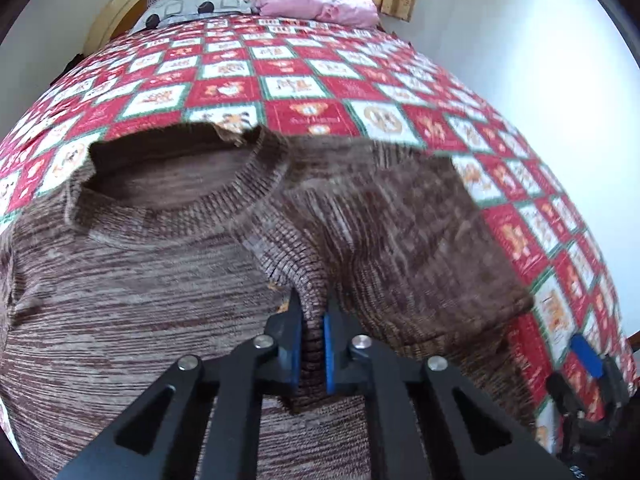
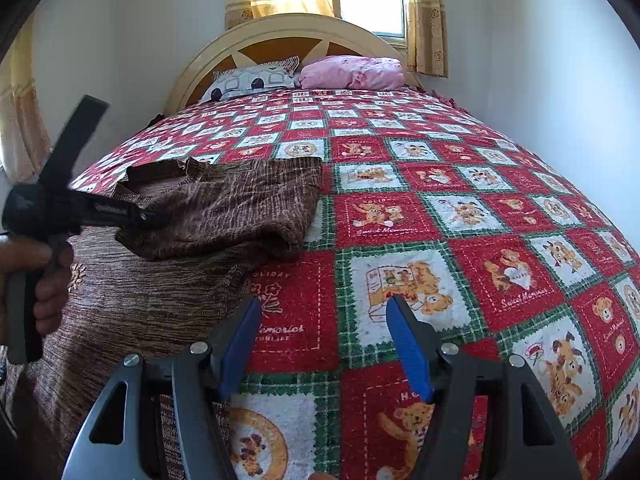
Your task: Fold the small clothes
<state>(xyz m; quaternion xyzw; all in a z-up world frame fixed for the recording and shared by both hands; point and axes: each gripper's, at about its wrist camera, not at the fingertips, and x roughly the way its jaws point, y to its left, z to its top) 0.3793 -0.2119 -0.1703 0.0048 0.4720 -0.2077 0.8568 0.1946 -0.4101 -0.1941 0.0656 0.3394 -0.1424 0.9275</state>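
Left tongs pinch my brown sweater's cuff, and my right tongs hang wide over the bed's near edge.

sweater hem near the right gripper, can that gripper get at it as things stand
Probably yes: the right gripper is open over bare bedspread, the sweater edge lies just beside its left finger, nothing between.

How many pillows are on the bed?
2. A grey patterned pillow lies on the left by the headboard, and a pink pillow lies right beside it. More could be hidden behind them.
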